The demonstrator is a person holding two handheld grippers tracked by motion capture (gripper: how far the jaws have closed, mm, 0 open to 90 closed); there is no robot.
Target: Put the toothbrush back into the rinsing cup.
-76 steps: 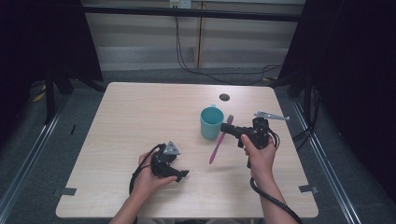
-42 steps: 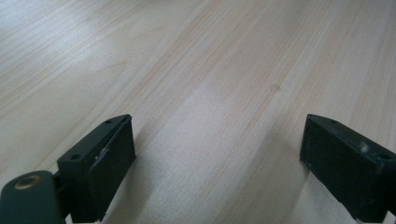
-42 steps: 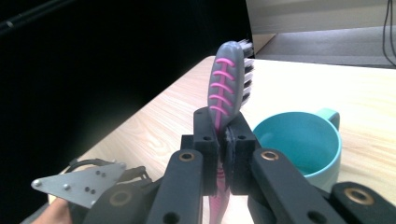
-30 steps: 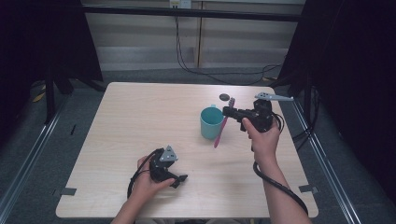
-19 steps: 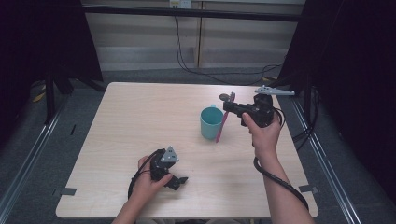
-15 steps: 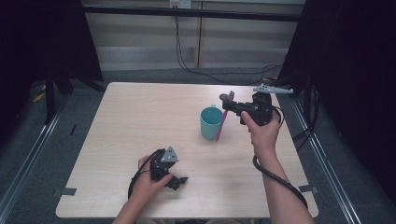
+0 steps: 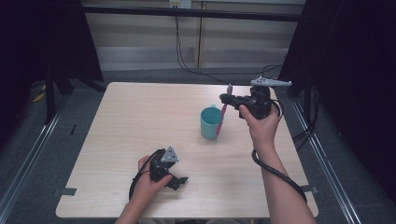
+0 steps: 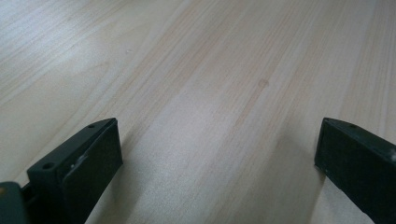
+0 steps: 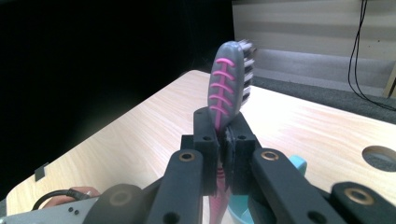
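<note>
A teal cup [image 7: 208, 123] stands right of the table's middle. My right gripper [image 7: 225, 99] hovers just above and right of it, shut on a pink toothbrush [image 7: 221, 116] just below its head. The grey bristled head [image 9: 231, 81] points up; the handle hangs down along the cup's right side, and whether its end is inside the cup I cannot tell. In the right gripper view the jaws [image 9: 226, 135] clamp the brush, with the cup rim [image 9: 295, 164] below. My left gripper [image 7: 180, 179] rests near the front edge, open; its jaws have just been opening, with nothing between them [image 8: 215, 140].
A round dark hole [image 9: 380, 157] lies in the tabletop [image 7: 140, 121] behind the cup. Cables [image 7: 187, 60] run over the floor behind the table. Black curtains stand at both sides, and metal rails [image 7: 28, 154] flank the table.
My right gripper has lifted the toothbrush up and toward the back; the brush went from slanting beside the cup to hanging nearly upright over its right side. The left hand has kept still.
</note>
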